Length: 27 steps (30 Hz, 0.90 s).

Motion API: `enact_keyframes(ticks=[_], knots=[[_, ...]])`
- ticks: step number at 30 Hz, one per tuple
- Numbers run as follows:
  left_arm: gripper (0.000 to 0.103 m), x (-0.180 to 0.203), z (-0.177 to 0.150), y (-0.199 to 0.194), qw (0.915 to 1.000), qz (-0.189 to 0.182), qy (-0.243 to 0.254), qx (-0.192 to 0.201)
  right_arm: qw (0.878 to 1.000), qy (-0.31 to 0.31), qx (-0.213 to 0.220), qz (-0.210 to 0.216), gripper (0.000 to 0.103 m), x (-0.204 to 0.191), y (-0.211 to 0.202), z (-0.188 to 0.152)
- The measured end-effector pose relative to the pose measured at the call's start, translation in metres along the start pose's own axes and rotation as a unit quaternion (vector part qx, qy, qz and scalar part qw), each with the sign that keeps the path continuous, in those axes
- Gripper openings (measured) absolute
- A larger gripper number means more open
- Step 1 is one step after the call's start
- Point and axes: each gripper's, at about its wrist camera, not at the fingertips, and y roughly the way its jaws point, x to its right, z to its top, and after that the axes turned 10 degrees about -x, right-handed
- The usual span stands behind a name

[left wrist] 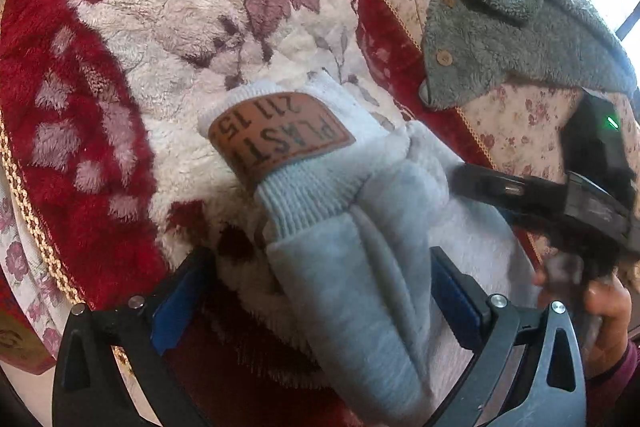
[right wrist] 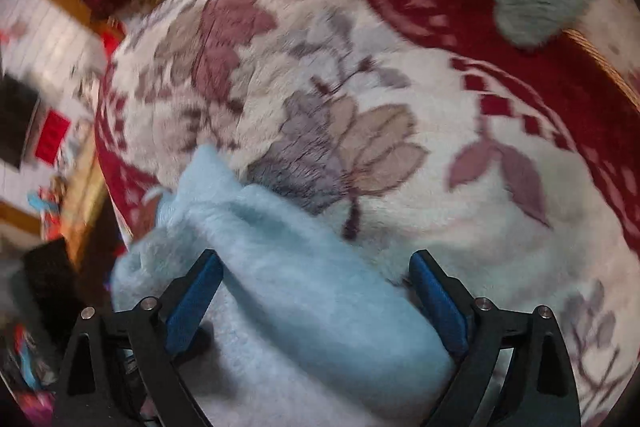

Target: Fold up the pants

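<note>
Light grey-blue pants (left wrist: 340,267) lie bunched on a plush blanket, the ribbed waistband with its brown leather patch (left wrist: 280,143) pointing away from me. My left gripper (left wrist: 318,287) straddles them with jaws wide; the left pad stands off the fabric. In the blurred right wrist view the pants' pale fleecy side (right wrist: 300,287) fills the space between the spread blue pads of my right gripper (right wrist: 316,291), and the fabric rests on the blanket. One black finger (left wrist: 492,187) of the right gripper pokes at the pants from the right, held by a hand (left wrist: 604,311).
The red and cream floral blanket (left wrist: 140,47) covers the surface. A grey fleece garment (left wrist: 500,27) with wooden buttons lies at the back right on a flowered sheet (left wrist: 520,119). The blanket's edge drops off at the left (right wrist: 104,147), with room clutter beyond.
</note>
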Motion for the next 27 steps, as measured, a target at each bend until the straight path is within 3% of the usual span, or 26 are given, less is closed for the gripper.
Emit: enact_keyframes(ticks=[3, 5, 8, 10, 12, 14, 15, 18, 19, 22, 27], knots=[[0.103, 0.002, 0.003, 0.001, 1.0, 0.005, -0.003, 0.003, 0.999, 0.011, 0.036, -0.005, 0.097, 0.009, -0.03, -0.023], [0.102, 0.003, 0.005, 0.0, 0.9999, 0.003, -0.01, 0.009, 0.998, 0.005, 0.049, -0.03, 0.097, 0.011, -0.046, -0.048], [0.085, 0.008, 0.009, -0.003, 0.9999, -0.001, -0.012, 0.012, 0.995, -0.006, 0.08, -0.052, 0.097, 0.014, -0.07, -0.085], [0.085, 0.014, 0.01, 0.001, 1.0, 0.006, -0.001, 0.008, 0.995, -0.003, 0.091, -0.044, 0.097, 0.016, -0.08, -0.107], [0.084, 0.016, 0.009, 0.005, 0.9999, 0.006, 0.002, 0.013, 0.995, -0.01, 0.087, -0.048, 0.095, 0.015, -0.082, -0.128], [0.083, 0.016, 0.01, 0.006, 0.9998, 0.001, -0.004, 0.018, 0.993, -0.026, 0.071, -0.087, 0.09, 0.01, -0.077, -0.146], [0.076, 0.016, 0.01, 0.006, 0.9997, -0.003, -0.003, 0.023, 0.992, -0.039, 0.055, -0.11, 0.087, 0.008, -0.07, -0.154], [0.049, 0.02, 0.008, 0.008, 0.999, -0.032, 0.013, 0.028, 0.983, -0.065, 0.042, -0.165, 0.081, 0.006, -0.05, -0.163], [0.046, 0.021, 0.008, 0.008, 0.9986, -0.042, 0.015, 0.028, 0.981, -0.065, 0.047, -0.177, 0.081, 0.006, -0.044, -0.165], [0.04, 0.019, 0.007, 0.003, 0.9978, -0.06, 0.013, 0.025, 0.976, -0.069, 0.064, -0.194, 0.081, 0.004, -0.041, -0.17], [0.037, 0.036, 0.001, -0.026, 0.9947, -0.077, 0.046, 0.05, 0.981, -0.049, 0.073, -0.172, 0.081, 0.007, -0.05, -0.172]])
